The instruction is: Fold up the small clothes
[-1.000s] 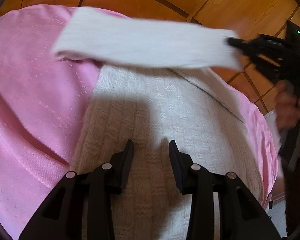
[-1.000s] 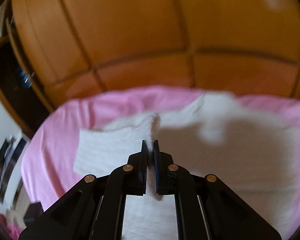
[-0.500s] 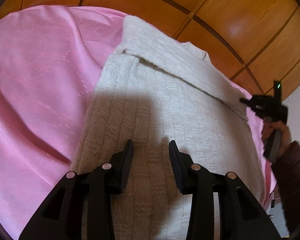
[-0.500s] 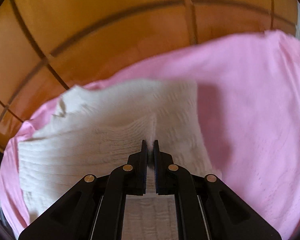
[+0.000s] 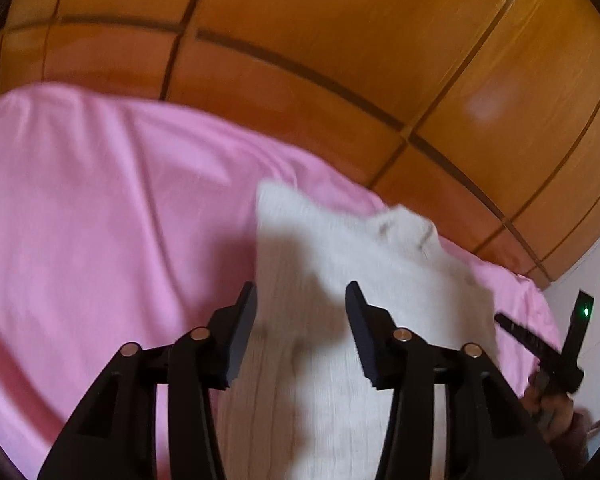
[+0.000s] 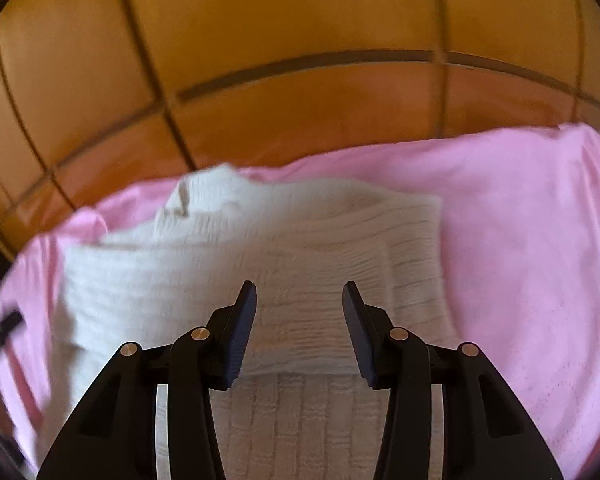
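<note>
We find the right claw (image 6: 299, 292) with its jaws opening and nothing pinched between them; it hangs above the cream ribbed knit garment (image 6: 260, 264), whose sleeve lies folded across the body. Our left claw (image 5: 301, 294) is likewise opening and empty, over the same garment's near part. The garment lies on a pink bedsheet (image 5: 100, 208). Orange wooden panelling (image 6: 300, 40) stands behind. Both views are motion-blurred.

A cream-white sweater (image 6: 300, 248) with a ribbed, blocky knit pattern lies on plain pink bedding (image 6: 520, 240); behind stand orange-brown wood panels (image 6: 300, 40) with dark seams.
</note>
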`<state>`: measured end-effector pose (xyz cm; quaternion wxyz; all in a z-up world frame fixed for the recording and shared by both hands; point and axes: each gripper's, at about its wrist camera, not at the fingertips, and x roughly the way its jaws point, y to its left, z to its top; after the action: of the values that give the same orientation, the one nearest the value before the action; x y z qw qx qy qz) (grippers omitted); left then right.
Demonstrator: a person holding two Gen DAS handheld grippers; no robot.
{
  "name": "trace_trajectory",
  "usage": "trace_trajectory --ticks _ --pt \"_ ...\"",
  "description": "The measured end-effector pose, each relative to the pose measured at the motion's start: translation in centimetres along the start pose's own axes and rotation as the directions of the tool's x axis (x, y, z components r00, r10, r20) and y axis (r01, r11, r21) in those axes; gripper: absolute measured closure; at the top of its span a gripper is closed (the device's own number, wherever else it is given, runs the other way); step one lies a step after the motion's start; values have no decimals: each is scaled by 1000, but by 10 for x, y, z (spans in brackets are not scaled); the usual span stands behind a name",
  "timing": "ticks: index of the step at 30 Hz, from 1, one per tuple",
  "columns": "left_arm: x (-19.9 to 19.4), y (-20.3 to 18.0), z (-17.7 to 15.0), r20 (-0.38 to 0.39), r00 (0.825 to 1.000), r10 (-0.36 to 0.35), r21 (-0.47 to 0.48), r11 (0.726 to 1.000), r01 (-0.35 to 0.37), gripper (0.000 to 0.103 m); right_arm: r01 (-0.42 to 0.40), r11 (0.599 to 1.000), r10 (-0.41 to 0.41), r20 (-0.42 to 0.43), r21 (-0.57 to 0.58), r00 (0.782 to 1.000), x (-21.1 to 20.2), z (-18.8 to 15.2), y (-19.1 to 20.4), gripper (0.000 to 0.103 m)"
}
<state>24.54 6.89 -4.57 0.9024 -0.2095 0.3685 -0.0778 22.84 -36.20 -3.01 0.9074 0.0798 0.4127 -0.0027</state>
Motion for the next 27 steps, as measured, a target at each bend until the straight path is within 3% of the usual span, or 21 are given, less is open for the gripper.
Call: trace_trajectory --ticks 6,9,11,13,16,19,21,22,25,26,27 --pt "50 -22 26 -43 999 5 93 996 -1 63 60 998 -60 -44 -22 997 33 -5 1 59" --pt "85 -24 25 -96 994 46 111 993 -35 64 73 997 -75 -46 -32 996 45 -6 3 55" --pt "111 -17 21 -136 983 120 122 987 -104 63 87 995 -90 -41 -52 995 52 -9 3 53" --pt "121 -6 14 -125 987 100 105 991 -87 63 93 994 -94 -10 -60 996 59 -14 4 51" --pt "116 -2 11 -112 991 80 88 994 -70 63 105 992 -104 17 -69 994 62 -18 6 50" --pt "103 -7 9 -102 988 118 97 989 -108 63 101 993 -100 20 -66 995 61 -19 5 49" --pt "89 -12 5 -97 985 146 98 986 -137 56 94 994 -93 21 -61 995 61 -19 4 49" --pt "77 -16 1 -84 981 172 105 981 -163 47 96 993 -95 22 -62 995 62 -19 4 49" --pt "49 -21 -11 -69 977 201 117 974 -192 45 106 992 -104 22 -67 994 59 -18 5 48" --pt "38 -23 -16 -66 976 206 120 973 -197 45 108 992 -106 22 -68 994 57 -17 6 46" --pt "27 -25 -22 -54 977 208 123 972 -201 45 116 991 -115 20 -71 993 52 -17 7 34"
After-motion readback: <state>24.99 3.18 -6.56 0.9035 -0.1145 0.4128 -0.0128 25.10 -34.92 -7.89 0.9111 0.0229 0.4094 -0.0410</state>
